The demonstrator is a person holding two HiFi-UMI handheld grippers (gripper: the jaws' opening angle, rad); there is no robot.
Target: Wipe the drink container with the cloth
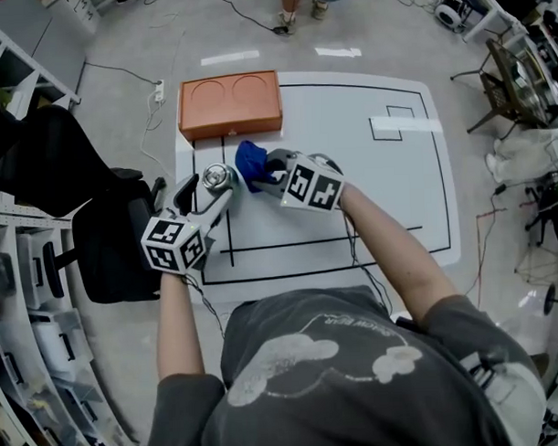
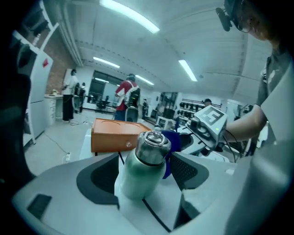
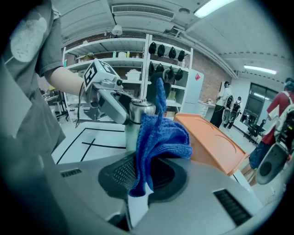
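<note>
Holding the bottle [image 2: 138, 176] in the left tool [image 2: 144, 156]: jaws are spread wide and clamped on the body, one pad on each side. Right tool [image 3: 147, 170] is closed on a bunched blue cloth [image 3: 161, 137], with the loose folds sticking out past the jaw tips.

Position: bottle sits just off the near long edge of the orange tray [image 1: 230, 102], on the person's side, over the white tabletop [image 1: 369, 187]. Cloth is on the bottle's right, also just off that tray edge, touching the bottle up by the cap [image 2: 154, 142]. Can't tell if the base rests on the tabletop or is lifted, since the tool throat hides it.

Why it's set up this way, my read:
- Left tool grabs low on the body, so the shoulder and cap stay exposed for wiping.
- Left tool acts as the fixture and right tool does the rubbing. The two come in from opposite sides, so the push of the cloth is backed by the grip.
- Cloth is pinched at one end only, leaving a soft wad to drag over the steel instead of hard jaw tips.

Orientation: long axis is near upright, with the cap up and the base toward the tabletop. Head view sees the cap almost as a full circle. Left gripper view shows it leaning a bit toward the cloth side.
</note>
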